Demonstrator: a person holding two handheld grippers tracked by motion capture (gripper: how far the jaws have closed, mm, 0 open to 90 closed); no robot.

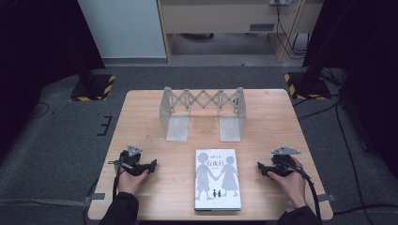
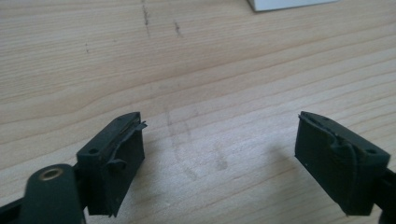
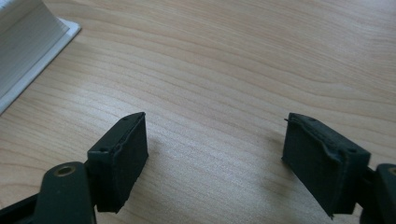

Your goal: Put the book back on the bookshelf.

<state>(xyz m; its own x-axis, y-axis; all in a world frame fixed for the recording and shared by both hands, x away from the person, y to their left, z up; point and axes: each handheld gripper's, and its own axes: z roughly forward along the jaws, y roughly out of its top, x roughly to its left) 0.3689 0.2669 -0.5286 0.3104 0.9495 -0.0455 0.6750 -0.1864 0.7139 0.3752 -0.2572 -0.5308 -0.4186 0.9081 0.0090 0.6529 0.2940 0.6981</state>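
On the left of the wooden table (image 1: pixel 141 117), the person's left hand (image 1: pixel 129 180) rests on the surface holding the left gripper (image 1: pixel 151 165), which points toward the middle; in its own view its jaws stand wide apart over bare wood with nothing between them. Near the table's front edge, between the two grippers, a white book (image 1: pixel 217 179) lies flat, cover up, showing two grey figures hand in hand. Behind it, toward the far edge, stands a grey metal expandable bookstand (image 1: pixel 202 112), upright and unloaded. At the right, the right hand (image 1: pixel 293 180) holds the right gripper (image 1: pixel 259 167), aimed at the book, jaws likewise spread wide and gripping nothing.
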